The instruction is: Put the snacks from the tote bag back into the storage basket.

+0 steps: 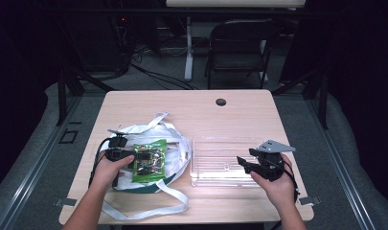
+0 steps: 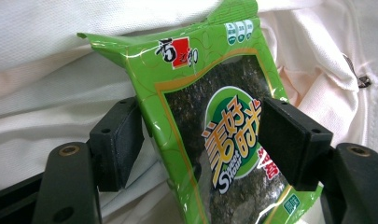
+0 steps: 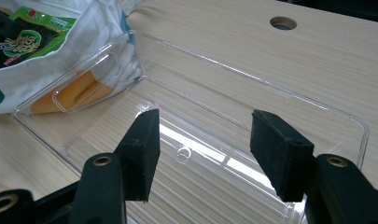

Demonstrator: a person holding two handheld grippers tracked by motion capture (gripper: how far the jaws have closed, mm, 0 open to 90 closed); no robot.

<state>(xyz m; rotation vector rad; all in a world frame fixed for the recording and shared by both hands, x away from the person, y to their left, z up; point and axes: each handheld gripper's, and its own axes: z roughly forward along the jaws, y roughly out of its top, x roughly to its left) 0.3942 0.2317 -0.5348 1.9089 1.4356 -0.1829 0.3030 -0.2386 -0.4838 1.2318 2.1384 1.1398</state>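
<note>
Left hand-held gripper (image 2: pixel 200 140) stands open around our seaweed packet (image 2: pixel 214 135), whose long axis runs away from us, pads not pressing.

The seaweed packet (image 2: pixel 224 140) runs off the bottom edge of the left gripper view, and its small print is too fine to read. The white bag (image 1: pixel 175 153) hides something orange, perhaps cloth, behind the clear tray (image 3: pixel 317 116).
</note>
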